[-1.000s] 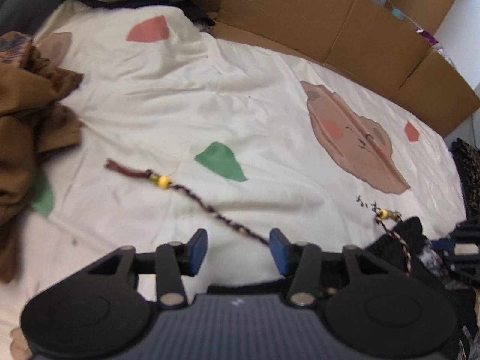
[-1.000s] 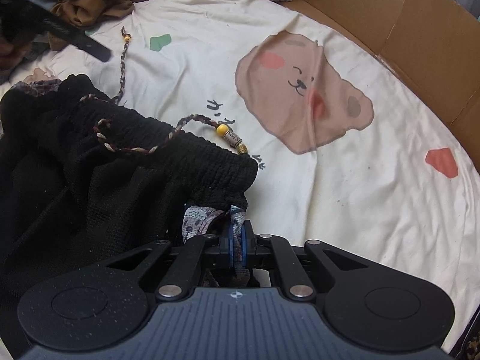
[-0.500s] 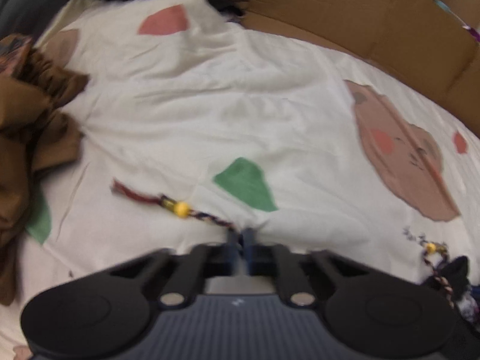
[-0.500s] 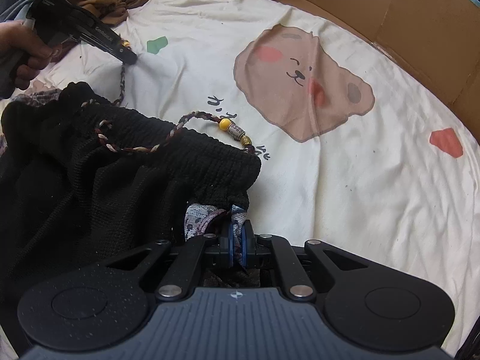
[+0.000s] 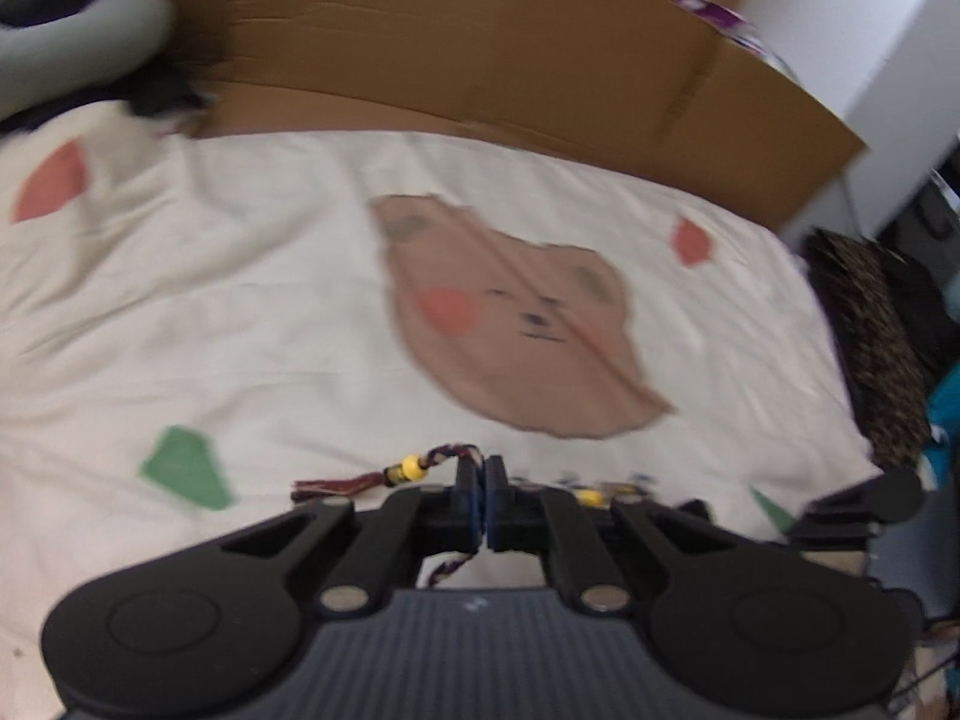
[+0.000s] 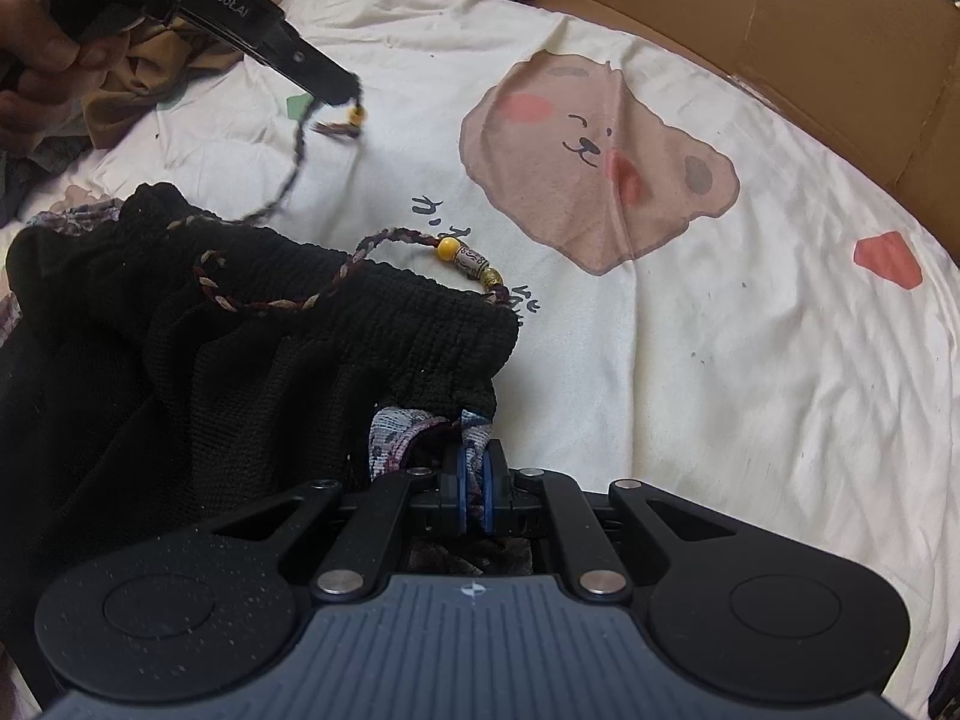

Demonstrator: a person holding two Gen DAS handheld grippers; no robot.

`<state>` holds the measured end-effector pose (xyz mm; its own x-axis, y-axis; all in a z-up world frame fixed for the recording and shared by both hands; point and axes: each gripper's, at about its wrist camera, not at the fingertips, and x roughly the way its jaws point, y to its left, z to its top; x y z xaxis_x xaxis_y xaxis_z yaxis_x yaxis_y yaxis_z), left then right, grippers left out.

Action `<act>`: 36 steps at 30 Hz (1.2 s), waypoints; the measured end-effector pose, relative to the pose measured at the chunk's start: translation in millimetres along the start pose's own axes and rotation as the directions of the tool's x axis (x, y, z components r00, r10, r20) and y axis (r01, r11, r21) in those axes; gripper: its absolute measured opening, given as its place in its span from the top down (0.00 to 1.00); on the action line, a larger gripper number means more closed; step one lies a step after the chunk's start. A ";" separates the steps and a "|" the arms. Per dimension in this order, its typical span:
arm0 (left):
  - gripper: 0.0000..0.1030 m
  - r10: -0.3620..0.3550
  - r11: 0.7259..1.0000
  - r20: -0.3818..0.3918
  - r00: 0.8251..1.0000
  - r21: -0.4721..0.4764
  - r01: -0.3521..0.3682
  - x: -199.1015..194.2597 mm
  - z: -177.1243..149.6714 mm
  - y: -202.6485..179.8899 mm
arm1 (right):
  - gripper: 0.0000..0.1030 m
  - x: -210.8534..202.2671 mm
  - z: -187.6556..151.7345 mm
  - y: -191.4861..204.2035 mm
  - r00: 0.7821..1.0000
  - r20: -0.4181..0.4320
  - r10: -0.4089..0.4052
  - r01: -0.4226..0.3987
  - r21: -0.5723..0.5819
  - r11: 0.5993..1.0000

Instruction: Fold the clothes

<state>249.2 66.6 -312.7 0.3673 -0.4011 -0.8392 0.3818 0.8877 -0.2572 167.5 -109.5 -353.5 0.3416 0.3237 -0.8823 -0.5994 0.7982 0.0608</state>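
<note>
Change: left gripper (image 5: 482, 476) was wide open over the cord one second earlier; its fingers are now closed on it and the cord end is lifted off the sheet.
Left hand (image 6: 36, 54): wrapped around the left gripper's handle, far left of the right wrist view.
Brown clothes (image 6: 150, 69): heaped behind the left gripper.
Cord (image 6: 288, 180): braided, pinched near its yellow bead (image 5: 413, 468) — tassel hanging free.
Garment (image 6: 240, 372): black, bunched on the sheet (image 6: 690, 360), waistband facing the bear print (image 6: 594, 162).
Second cord (image 6: 360, 255): lies across the waistband, beads on the sheet.
Right gripper (image 6: 474, 492): fingers narrow — clamped on the garment's patterned edge.
Cardboard (image 6: 810, 30): along the far edge.
</note>
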 end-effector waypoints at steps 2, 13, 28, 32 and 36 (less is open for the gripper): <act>0.98 -0.017 0.999 -0.024 1.000 0.038 0.017 9.8 0.2 -13.1 | 0.97 -1.0 -1.8 0.1 1.000 0.003 0.007 -0.007 0.014 1.000; 0.63 0.030 0.985 -0.125 0.992 0.170 -0.009 49.3 -13.0 -47.0 | 0.97 -1.3 -6.1 1.9 1.000 0.008 0.022 -0.023 0.033 0.999; 0.64 0.097 0.972 -0.187 0.978 0.229 -0.053 76.4 -15.2 -53.2 | 0.97 1.9 -6.2 2.6 1.000 0.002 0.023 -0.023 0.032 0.999; 0.83 0.127 0.965 -0.194 0.973 0.251 -0.076 75.6 -16.2 -54.1 | 0.97 3.0 -6.0 2.0 1.000 0.000 0.023 -0.023 0.045 0.999; 0.98 0.124 0.972 -0.212 0.969 0.224 -0.076 71.4 -17.5 -48.3 | 0.97 4.1 -6.1 1.0 1.000 -0.001 0.023 -0.023 0.059 0.998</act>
<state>242.1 -1.0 -368.6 0.2236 -0.2306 -0.9470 0.5329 0.8424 -0.0793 163.9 -110.5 -359.9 0.3265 0.3416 -0.8813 -0.5637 0.8188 0.1086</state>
